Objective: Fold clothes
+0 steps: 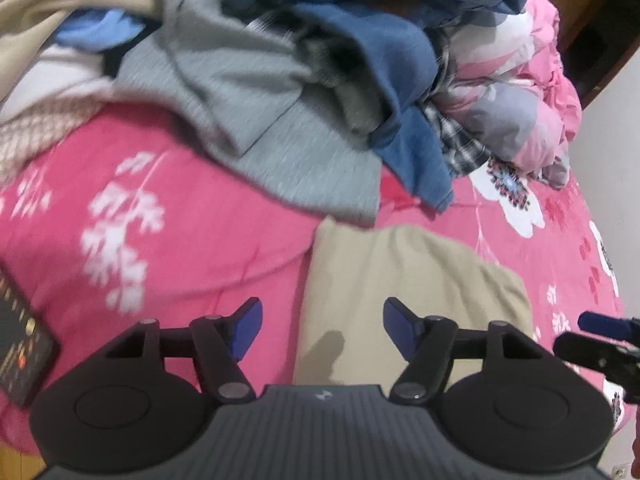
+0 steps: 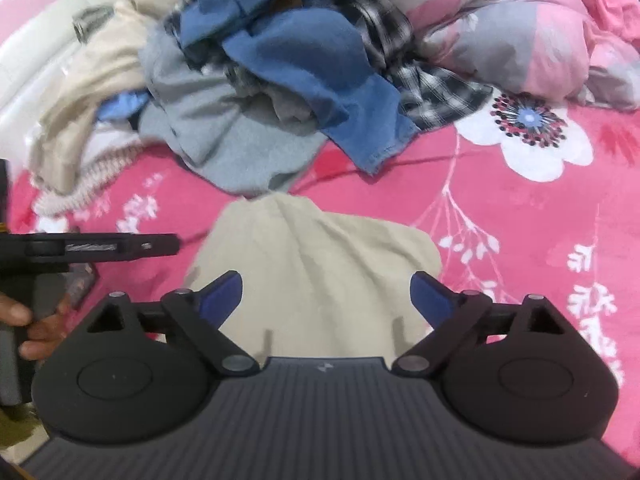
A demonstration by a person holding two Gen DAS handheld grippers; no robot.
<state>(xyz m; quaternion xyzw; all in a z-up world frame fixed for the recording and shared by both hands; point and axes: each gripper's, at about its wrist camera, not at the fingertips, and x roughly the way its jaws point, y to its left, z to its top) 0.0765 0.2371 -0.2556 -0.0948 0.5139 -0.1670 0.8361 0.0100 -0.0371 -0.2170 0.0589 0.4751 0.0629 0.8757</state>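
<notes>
A folded beige garment (image 1: 404,292) (image 2: 316,272) lies on the pink floral bedspread (image 1: 168,216) (image 2: 500,208), just ahead of both grippers. My left gripper (image 1: 322,326) is open and empty, hovering over the garment's left edge. Above the garment's near part, my right gripper (image 2: 326,294) is open too, with nothing between its blue pads. Behind the garment sits a heap of unfolded clothes: a grey sweatshirt (image 1: 256,92) (image 2: 224,128), blue denim (image 1: 384,60) (image 2: 312,68), a plaid shirt (image 2: 432,88) and a cream garment (image 2: 92,80).
A crumpled pink and grey duvet (image 1: 516,92) (image 2: 532,40) fills the far right. A dark flat box (image 1: 20,356) lies at the bed's left edge. A hand (image 2: 28,332) holds the other gripper at the left of the right wrist view. Wooden furniture (image 1: 592,20) stands behind the bed.
</notes>
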